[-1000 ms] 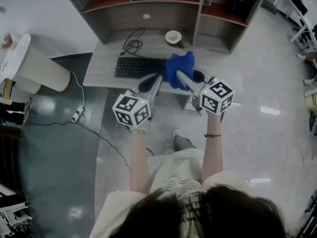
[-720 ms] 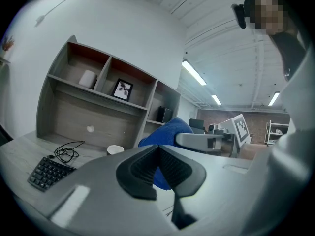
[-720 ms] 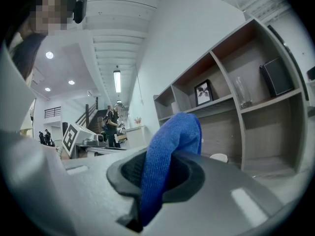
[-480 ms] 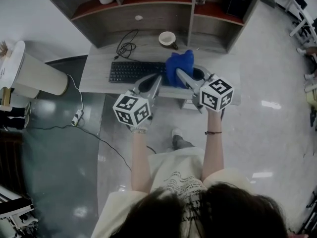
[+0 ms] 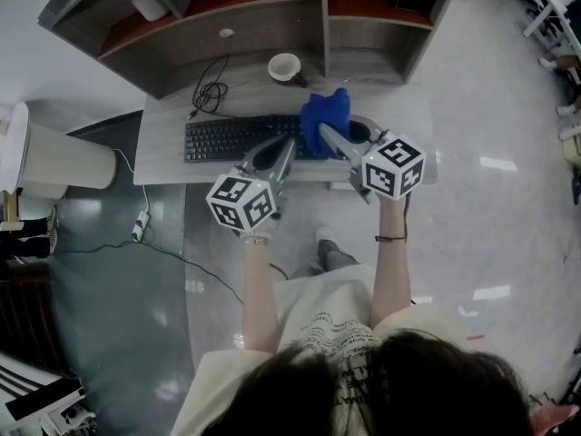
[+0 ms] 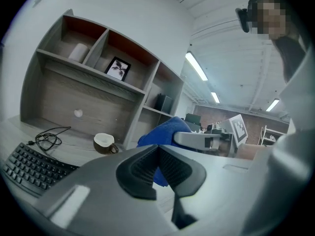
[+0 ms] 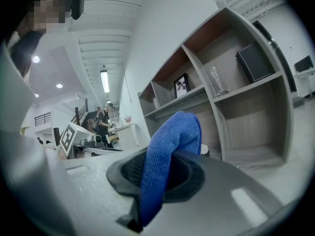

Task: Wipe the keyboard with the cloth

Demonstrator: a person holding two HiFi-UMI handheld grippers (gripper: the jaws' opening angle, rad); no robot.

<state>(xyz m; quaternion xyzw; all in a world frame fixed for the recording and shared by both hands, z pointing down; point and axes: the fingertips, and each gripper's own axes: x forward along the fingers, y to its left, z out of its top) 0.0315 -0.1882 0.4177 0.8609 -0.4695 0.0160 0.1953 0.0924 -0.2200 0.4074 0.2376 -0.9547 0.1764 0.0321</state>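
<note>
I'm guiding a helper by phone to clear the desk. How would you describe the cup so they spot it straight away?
On the grey desk under the shelf unit, look behind the black keyboard. The cup sits right of the coiled black cable, just beyond the blue cloth; it is the only round thing there, brown outside, white inside.

In the head view, the keyboard [image 5: 238, 137] lies centre-left on the desk [image 5: 168, 169]. The cable [image 5: 209, 94] is behind it at upper left and the cup [image 5: 284, 66] at upper centre. The cloth [image 5: 325, 119] hangs just right of the keyboard, between the right gripper's [image 5: 323, 134] jaws. The shelf unit [image 5: 227, 30] spans the top.
</note>
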